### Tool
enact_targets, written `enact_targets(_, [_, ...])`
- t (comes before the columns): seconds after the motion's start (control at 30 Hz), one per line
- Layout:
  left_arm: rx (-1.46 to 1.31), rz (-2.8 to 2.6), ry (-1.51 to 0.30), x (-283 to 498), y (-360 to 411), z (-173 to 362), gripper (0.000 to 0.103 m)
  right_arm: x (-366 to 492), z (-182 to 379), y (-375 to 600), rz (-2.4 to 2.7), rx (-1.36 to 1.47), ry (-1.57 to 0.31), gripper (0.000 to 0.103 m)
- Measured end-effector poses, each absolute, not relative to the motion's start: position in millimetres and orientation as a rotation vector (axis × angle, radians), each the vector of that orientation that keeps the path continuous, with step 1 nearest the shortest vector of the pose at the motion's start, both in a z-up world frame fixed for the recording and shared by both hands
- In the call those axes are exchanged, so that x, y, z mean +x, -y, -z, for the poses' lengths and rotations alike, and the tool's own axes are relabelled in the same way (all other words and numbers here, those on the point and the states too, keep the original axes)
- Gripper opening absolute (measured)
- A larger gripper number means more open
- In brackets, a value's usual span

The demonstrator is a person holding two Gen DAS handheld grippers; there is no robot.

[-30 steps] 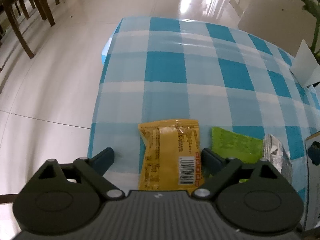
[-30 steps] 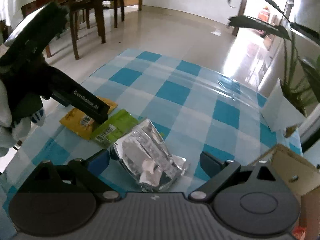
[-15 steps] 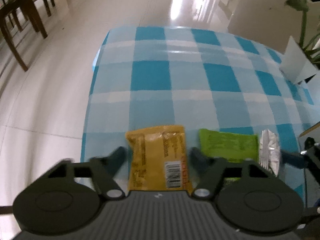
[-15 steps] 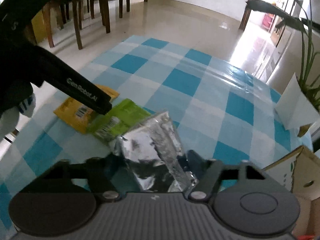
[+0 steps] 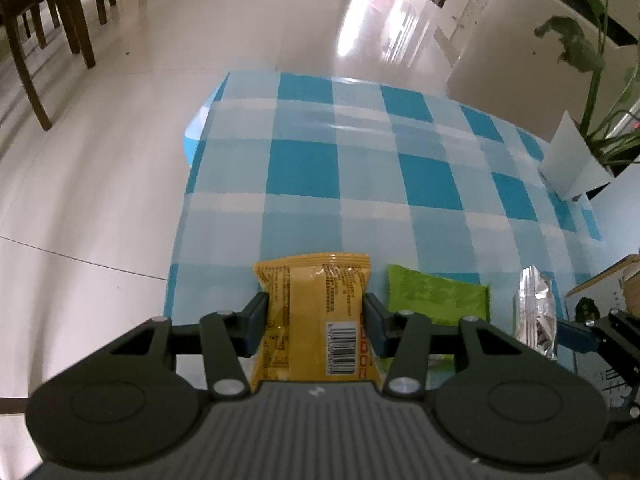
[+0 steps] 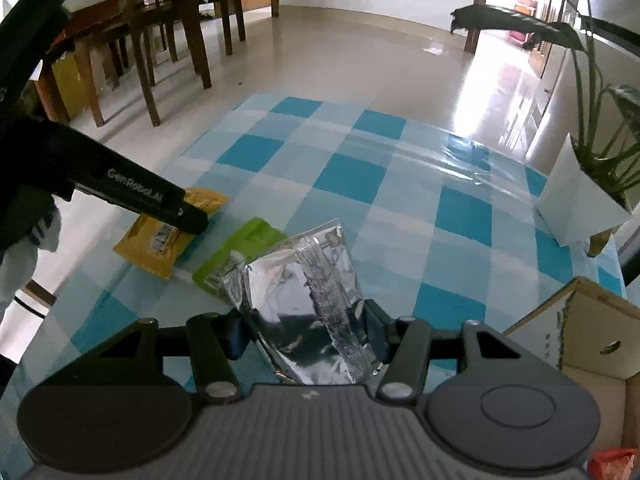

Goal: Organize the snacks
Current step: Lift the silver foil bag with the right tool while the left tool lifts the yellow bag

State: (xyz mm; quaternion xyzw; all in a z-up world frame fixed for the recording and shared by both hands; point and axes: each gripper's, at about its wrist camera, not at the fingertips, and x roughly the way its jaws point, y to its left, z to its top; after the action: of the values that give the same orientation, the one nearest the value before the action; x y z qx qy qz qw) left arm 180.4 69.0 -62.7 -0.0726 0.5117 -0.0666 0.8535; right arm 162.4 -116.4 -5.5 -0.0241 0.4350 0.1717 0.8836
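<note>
**A:** What's on the desk (image 5: 304, 168)?

**B:** A blue-and-white checked cloth covers it, and three snack packets lie in a row at its near edge. The biggest is a crinkled silver packet (image 6: 304, 296); in the right wrist view it sits at 6 o'clock, its top edge lifted towards 12. Next in size is a yellow packet (image 5: 316, 316) with small print and a barcode near its lower right corner. Between those two lies a flat green packet (image 5: 436, 298), the smallest showing.

**A:** Where are they relative to the grippers?

**B:** The yellow packet stands right between the fingers of the left gripper (image 5: 315, 322), at 6 o'clock in the left wrist view. The green one is just beside it at about 4 o'clock, untouched. The silver packet fills the gap of the right gripper (image 6: 305, 334); from the left wrist view it shows at 4 o'clock, further out.

**A:** And how are the grippers set?

**B:** Both have just been closing. The left gripper's pads (image 5: 256, 320) press on both long sides of the yellow packet, so it is clamped on it. The right gripper's jaws are drawn in on the silver packet, whose foil buckles between them.

**A:** Anything else nearby?

**B:** An open cardboard box (image 6: 580, 340) at 4 o'clock in the right wrist view, and a white plant pot (image 6: 576, 204) at 2 o'clock.
</note>
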Motion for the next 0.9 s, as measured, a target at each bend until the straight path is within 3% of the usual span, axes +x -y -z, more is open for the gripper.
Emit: enact_targets(0.9, [-0.199,0.125,-1.014,138,-54,41,0.049,130,-46,135,-0.217,0.098,-0.879,0.062])
